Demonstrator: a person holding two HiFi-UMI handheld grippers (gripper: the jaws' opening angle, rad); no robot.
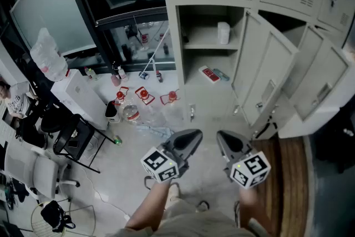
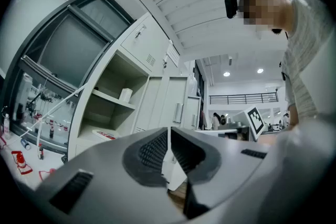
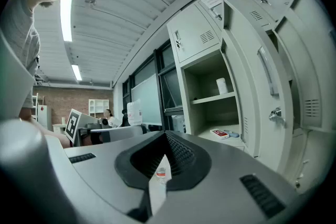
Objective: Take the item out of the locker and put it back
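The open locker (image 1: 206, 41) stands ahead of me with its door (image 1: 266, 72) swung out to the right. A white cylinder (image 1: 223, 32) stands on its upper shelf. A red box (image 1: 209, 74) and a small bluish item (image 1: 221, 74) lie on the lower shelf. My left gripper (image 1: 194, 135) and right gripper (image 1: 222, 137) hover side by side near the bottom of the head view, well short of the locker, both shut and empty. The left gripper view has its jaws (image 2: 169, 131) closed, with the locker (image 2: 113, 105) at the left. The right gripper view has its jaws (image 3: 166, 136) closed, with the white cylinder (image 3: 222, 85) and red box (image 3: 220, 133) beyond them.
Bottles and red objects (image 1: 143, 96) are scattered on the floor left of the locker, next to a white box (image 1: 83, 98) and black chairs (image 1: 75, 139). More locker doors (image 1: 324, 91) stand open at the right above a wooden floor strip (image 1: 291, 186).
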